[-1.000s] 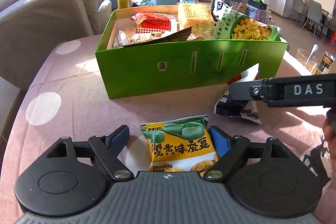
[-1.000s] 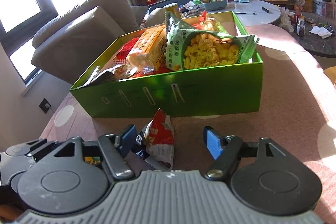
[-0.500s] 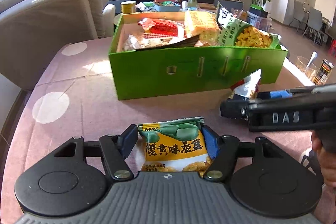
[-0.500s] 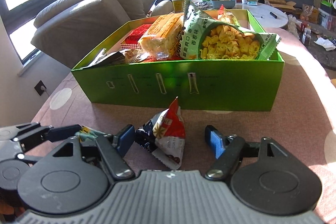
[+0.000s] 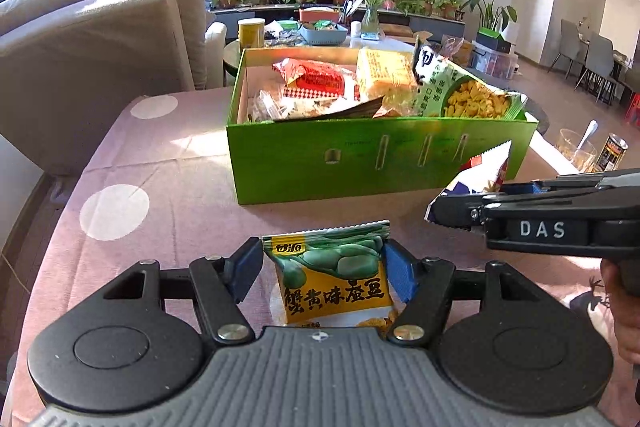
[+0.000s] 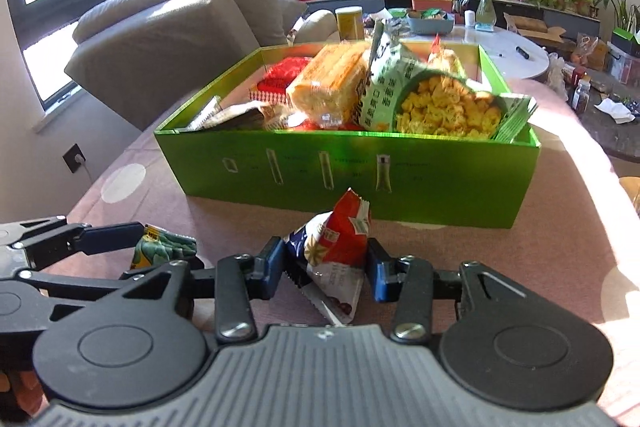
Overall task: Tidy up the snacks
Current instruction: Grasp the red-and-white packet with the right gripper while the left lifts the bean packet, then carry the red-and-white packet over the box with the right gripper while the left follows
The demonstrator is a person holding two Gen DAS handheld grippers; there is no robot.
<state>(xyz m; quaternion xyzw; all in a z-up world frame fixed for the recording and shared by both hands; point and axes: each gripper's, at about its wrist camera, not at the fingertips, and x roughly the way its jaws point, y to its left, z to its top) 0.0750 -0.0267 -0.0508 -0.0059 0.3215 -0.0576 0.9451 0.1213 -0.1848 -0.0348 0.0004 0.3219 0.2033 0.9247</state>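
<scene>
I've got the left gripper [image 5: 322, 269] pinching the yellow broad-bean packet [image 5: 332, 277] and the right gripper [image 6: 322, 267] clamping the red-and-navy snack pouch [image 6: 334, 255], both just before the green box [image 6: 440, 183]. It's already heaped with a chip bag [image 6: 436, 99] and crackers [image 6: 328, 83]; slick foil could slip, or spill over.

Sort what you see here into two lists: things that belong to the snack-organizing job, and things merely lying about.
Job: green box; yellow bean packet in left gripper; red-and-white packet in right gripper.

Lying about: glass with spoon; can; yellow canister; sofa.
</scene>
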